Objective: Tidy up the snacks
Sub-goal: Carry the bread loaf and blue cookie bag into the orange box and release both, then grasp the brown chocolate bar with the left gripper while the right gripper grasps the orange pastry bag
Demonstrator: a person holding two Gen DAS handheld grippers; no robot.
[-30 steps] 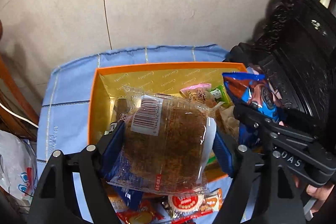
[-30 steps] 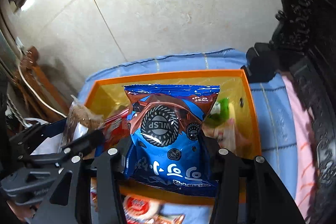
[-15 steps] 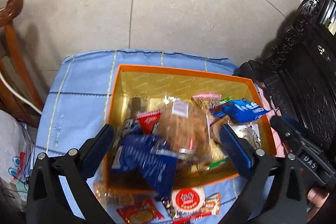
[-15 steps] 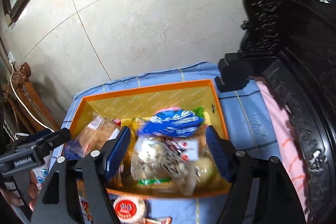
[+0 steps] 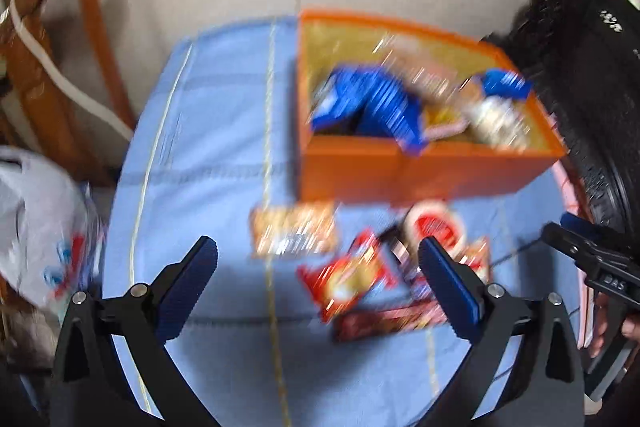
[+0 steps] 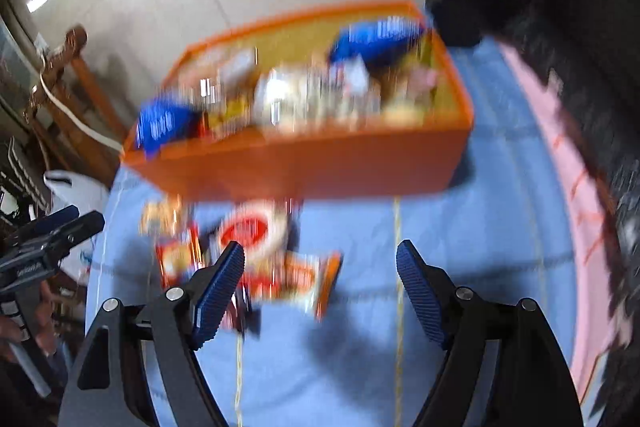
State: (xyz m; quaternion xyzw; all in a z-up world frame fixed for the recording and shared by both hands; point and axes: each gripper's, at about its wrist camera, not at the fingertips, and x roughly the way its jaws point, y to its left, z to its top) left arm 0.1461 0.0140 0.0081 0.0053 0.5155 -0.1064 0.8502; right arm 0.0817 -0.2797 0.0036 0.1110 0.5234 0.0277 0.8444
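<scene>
Both your tongs are released right now: left gripper [image 5: 318, 261] and right gripper [image 6: 320, 263] spread wide with nothing between the pads. The orange box [image 5: 420, 179] sits toward the far right of the blue cloth [image 5: 208, 131], stuffed with snacks. Loose packets [image 5: 348, 275] lie just in front of its near wall. Everything's blurry.

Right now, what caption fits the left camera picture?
Open left gripper above loose snacks beside the orange box.
</scene>
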